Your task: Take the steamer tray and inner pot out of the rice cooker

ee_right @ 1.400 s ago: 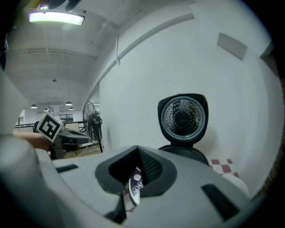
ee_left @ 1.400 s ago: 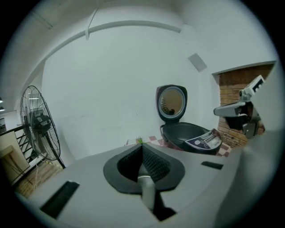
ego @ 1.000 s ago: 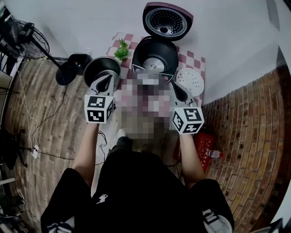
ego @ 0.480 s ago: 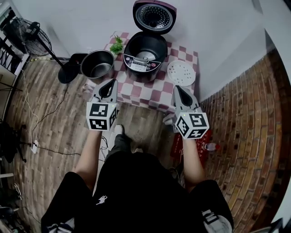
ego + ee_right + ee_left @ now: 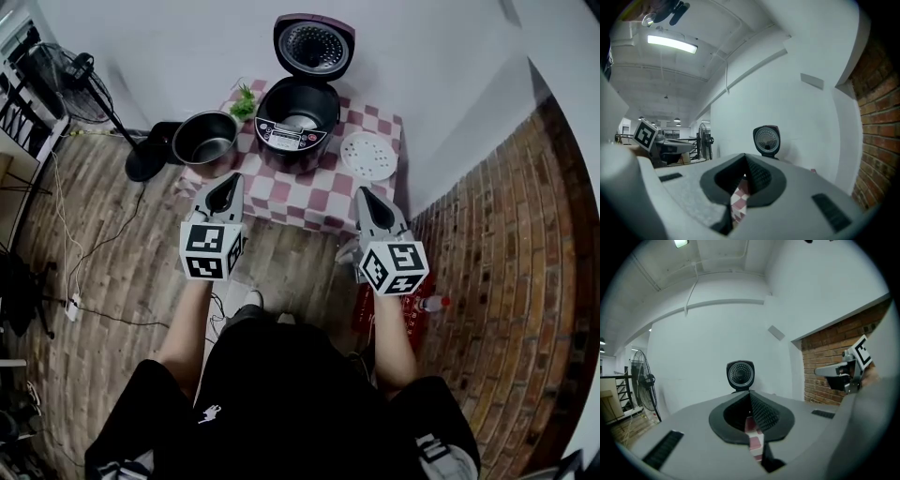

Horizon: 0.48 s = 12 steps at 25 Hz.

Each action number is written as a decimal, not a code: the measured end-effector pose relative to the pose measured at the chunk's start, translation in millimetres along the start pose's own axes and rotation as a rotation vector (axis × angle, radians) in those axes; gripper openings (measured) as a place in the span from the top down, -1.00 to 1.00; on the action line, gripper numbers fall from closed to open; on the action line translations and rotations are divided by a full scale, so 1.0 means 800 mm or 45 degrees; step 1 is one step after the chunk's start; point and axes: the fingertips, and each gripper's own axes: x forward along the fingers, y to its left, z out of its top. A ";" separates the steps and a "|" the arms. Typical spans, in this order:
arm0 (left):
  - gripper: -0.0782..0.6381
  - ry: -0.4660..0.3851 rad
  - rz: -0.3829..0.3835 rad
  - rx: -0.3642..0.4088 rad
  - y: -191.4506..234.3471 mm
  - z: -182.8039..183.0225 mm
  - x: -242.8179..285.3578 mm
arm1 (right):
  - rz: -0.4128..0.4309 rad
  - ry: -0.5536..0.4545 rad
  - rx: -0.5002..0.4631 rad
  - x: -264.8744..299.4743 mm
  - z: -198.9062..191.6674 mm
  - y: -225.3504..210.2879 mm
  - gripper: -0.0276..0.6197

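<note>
Over the checked table [image 5: 298, 192], left gripper [image 5: 228, 184] and right gripper [image 5: 364, 196] pull back, jaws closed on nothing, leaving pot [image 5: 208, 141] and tray [image 5: 368, 156] out beside the cooker [image 5: 298, 112], so the job looks done.

I am standing in what is looking like a mock home corner inside a larger hall. A rice cooker [image 5: 298, 117] is sitting on a small checked-cloth worktop [image 5: 300, 192]. White partition walls [image 5: 187, 47] and a brick wall [image 5: 825, 366] are meeting plank flooring [image 5: 122, 253]. A tube light [image 5: 672, 44], a pedestal fan [image 5: 70, 75] and loose cables [image 5: 66, 272] are showing beyond.
</note>
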 end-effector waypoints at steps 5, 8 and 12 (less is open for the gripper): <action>0.77 -0.026 -0.015 -0.001 -0.008 0.005 -0.003 | -0.020 -0.002 0.005 -0.015 0.001 0.000 0.91; 0.77 -0.025 -0.020 0.005 -0.013 0.004 -0.002 | -0.022 -0.002 -0.003 -0.019 0.002 -0.001 0.91; 0.77 -0.026 -0.023 0.015 -0.016 0.004 -0.002 | -0.026 -0.007 -0.008 -0.021 0.003 -0.003 0.91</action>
